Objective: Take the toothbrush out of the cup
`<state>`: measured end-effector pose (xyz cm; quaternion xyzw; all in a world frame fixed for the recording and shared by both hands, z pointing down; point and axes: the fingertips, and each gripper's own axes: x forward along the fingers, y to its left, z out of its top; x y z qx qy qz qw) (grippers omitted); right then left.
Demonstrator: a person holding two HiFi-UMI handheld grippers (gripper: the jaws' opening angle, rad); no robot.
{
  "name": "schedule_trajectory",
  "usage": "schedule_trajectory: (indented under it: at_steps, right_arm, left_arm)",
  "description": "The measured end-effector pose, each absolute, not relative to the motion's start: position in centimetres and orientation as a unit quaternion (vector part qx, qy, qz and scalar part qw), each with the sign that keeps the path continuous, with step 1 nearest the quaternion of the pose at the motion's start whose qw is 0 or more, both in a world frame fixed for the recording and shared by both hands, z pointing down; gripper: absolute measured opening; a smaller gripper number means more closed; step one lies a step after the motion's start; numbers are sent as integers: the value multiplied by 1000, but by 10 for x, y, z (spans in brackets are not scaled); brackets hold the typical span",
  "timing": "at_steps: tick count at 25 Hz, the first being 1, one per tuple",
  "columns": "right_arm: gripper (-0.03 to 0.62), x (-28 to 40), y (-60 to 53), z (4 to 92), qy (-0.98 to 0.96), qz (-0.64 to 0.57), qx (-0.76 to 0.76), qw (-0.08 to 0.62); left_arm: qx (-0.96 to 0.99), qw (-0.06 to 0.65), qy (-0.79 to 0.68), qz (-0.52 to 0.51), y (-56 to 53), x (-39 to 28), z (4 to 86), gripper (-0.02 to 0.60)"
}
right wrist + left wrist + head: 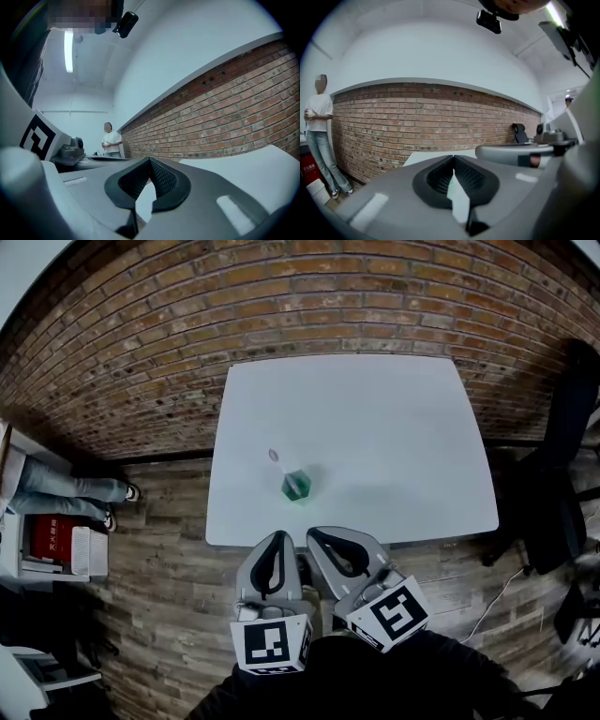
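Two grippers: left gripper (pixel 280 536), right gripper (pixel 316 533) — each with jaws together, empty, at the near edge of one white table (pixel 394 418). One green cup (pixel 296 487) on it — one toothbrush (pixel 275 457) standing inside.

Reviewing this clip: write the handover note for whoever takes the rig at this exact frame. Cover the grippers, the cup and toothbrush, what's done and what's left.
Left gripper: jaws together, nothing in them, at the table's near edge.
Right gripper: jaws together, empty, right beside the left one.
Cup: green, upright on the white table, ahead of both grippers and apart from them.
Toothbrush: in the cup, its head leaning out to the left.
Done: nothing yet; neither gripper touches cup or toothbrush.
Left: open one gripper's jaws, reach in, grip the toothbrush and lift it clear. Steadying the cup with the other gripper would probably help.
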<state>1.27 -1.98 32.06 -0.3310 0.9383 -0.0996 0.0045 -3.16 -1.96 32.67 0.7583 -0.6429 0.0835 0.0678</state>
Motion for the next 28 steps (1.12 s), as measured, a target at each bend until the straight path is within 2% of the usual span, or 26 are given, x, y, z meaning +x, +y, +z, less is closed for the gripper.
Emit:
schedule_trajectory:
  at_steps: [13,28]
  right_arm:
    - [0,-31,-100,337,928,-102,-359,-16]
    - [2,-75,-193,295,913,-51,-406,-12]
  left_arm:
    - [762,108,-632,86,-98,-82,352,9]
    - [800,73,-595,24,-203,-123,310,9]
